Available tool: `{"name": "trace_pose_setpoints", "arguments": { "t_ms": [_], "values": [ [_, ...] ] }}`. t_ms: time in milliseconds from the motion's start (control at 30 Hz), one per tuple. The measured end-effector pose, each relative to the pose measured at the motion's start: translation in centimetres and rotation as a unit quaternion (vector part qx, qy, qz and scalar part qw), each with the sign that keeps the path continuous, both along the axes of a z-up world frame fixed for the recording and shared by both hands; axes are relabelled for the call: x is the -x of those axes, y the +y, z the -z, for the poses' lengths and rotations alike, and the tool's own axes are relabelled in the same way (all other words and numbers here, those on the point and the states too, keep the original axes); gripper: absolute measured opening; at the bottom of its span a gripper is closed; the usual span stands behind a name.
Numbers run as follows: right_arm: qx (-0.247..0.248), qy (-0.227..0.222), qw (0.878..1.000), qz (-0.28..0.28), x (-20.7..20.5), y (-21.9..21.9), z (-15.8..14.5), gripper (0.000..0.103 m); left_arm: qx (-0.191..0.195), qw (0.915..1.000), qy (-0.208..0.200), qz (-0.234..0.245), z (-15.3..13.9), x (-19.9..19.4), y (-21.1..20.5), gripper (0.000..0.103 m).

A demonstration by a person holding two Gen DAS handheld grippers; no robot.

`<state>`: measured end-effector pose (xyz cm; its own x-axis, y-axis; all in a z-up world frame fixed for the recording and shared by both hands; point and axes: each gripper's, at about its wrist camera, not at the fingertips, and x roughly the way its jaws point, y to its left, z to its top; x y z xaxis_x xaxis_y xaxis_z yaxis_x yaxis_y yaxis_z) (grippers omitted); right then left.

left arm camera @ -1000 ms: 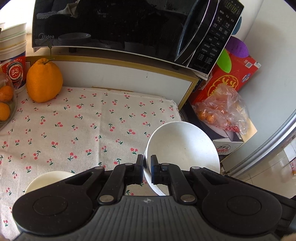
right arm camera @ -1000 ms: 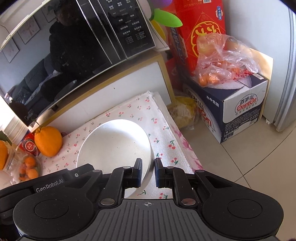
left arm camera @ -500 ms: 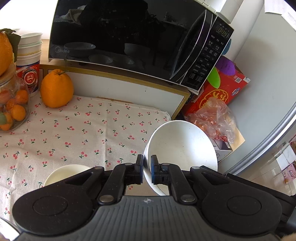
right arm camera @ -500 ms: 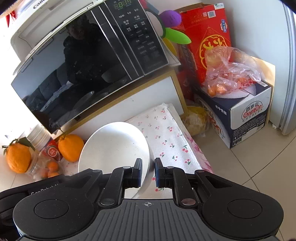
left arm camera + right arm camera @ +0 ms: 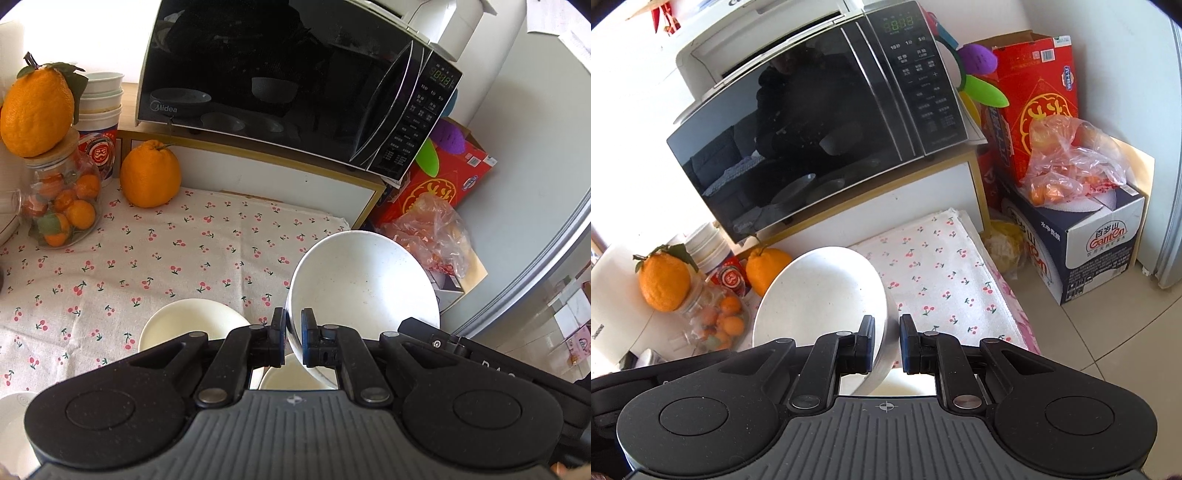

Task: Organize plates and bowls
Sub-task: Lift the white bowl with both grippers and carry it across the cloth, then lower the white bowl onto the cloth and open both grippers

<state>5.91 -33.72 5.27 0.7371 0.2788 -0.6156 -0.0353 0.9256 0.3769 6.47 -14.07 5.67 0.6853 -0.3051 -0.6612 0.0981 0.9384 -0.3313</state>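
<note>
My left gripper (image 5: 293,332) is shut on the left rim of a white bowl (image 5: 364,291), held above the cherry-print cloth (image 5: 177,258). The same bowl shows in the right wrist view (image 5: 820,302), tilted, with its right rim between the jaws of my right gripper (image 5: 887,341), which stand slightly apart around it. A white plate (image 5: 184,326) lies on the cloth to the lower left. Another white dish (image 5: 291,376) lies directly under the left gripper, mostly hidden.
A black microwave (image 5: 288,85) stands on a white cabinet (image 5: 258,177) behind the cloth. Large oranges (image 5: 149,173), a jar of small oranges (image 5: 61,206) and stacked paper cups (image 5: 101,99) stand at the left. Boxes (image 5: 1082,236) and a fruit bag (image 5: 1067,170) sit on the floor at the right.
Both grippers have risen and pulled back with the bowl, so more of the table shows. The right jaws have opened slightly around the rim. A white plate and a second dish have come into view.
</note>
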Motion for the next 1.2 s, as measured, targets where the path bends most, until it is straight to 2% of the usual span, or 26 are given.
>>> {"name": "trace_pose_setpoints", "arguments": {
  "t_ms": [167, 333, 733, 900, 1200],
  "values": [
    [0.010, 0.015, 0.999, -0.029, 1.9, 1.1, 0.2, 0.015, -0.015, 0.9998, 0.006, 0.009, 0.2, 1.9, 1.1, 0.007],
    [0.030, 0.026, 0.997, -0.061, 4.0, 2.6, 0.7, 0.015, -0.012, 0.9996, 0.021, 0.013, 1.0, 3.8, 2.7, 0.007],
    [0.060, 0.081, 0.989, -0.112, 8.0, 4.8, 3.7, 0.015, -0.006, 0.9963, 0.080, 0.030, 4.1, 7.4, 5.2, 0.008],
    [0.064, 0.114, 0.985, -0.109, 9.1, 4.8, 5.3, 0.015, -0.015, 0.9930, 0.109, 0.043, 5.6, 8.1, 4.9, 0.008],
    [0.071, 0.151, 0.980, -0.106, 9.6, 4.6, 6.9, 0.018, -0.031, 0.9890, 0.133, 0.058, 7.0, 8.5, 4.3, 0.009]
  ]
}}
